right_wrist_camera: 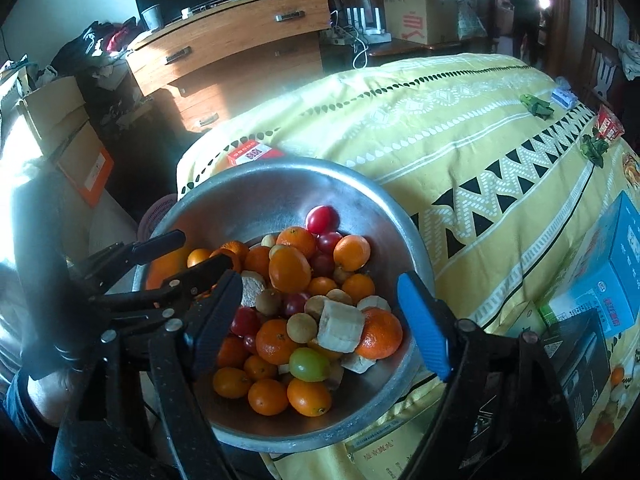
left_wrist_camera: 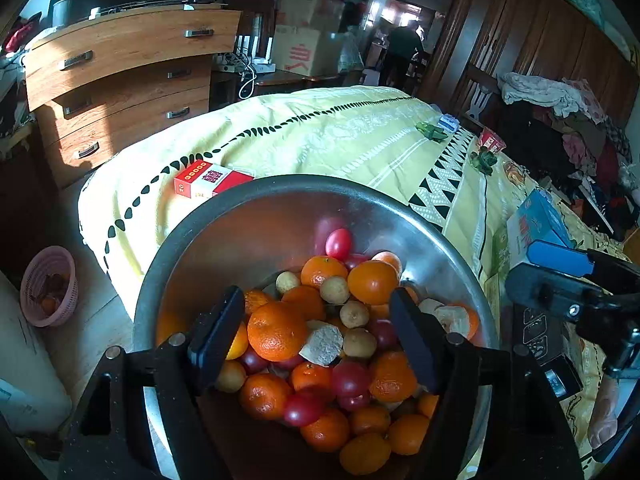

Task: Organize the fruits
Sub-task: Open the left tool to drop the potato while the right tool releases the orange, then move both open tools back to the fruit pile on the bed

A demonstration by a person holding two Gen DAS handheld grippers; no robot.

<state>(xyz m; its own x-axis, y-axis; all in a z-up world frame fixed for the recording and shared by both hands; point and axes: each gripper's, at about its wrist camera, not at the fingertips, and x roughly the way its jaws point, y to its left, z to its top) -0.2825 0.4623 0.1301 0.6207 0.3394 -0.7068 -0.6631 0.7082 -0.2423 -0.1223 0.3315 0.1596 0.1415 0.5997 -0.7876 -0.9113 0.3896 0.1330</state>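
Both grippers hang with jaws wide over a metal bowl of mixed fruit.

The left gripper holds nothing, its spread fingers framing the oranges, red cherry tomatoes and small brown longans heaped in the bowl at lower centre. The right gripper is likewise empty and wide apart above the bowl, which rests on the yellow patterned cloth; a green fruit lies low in the pile.
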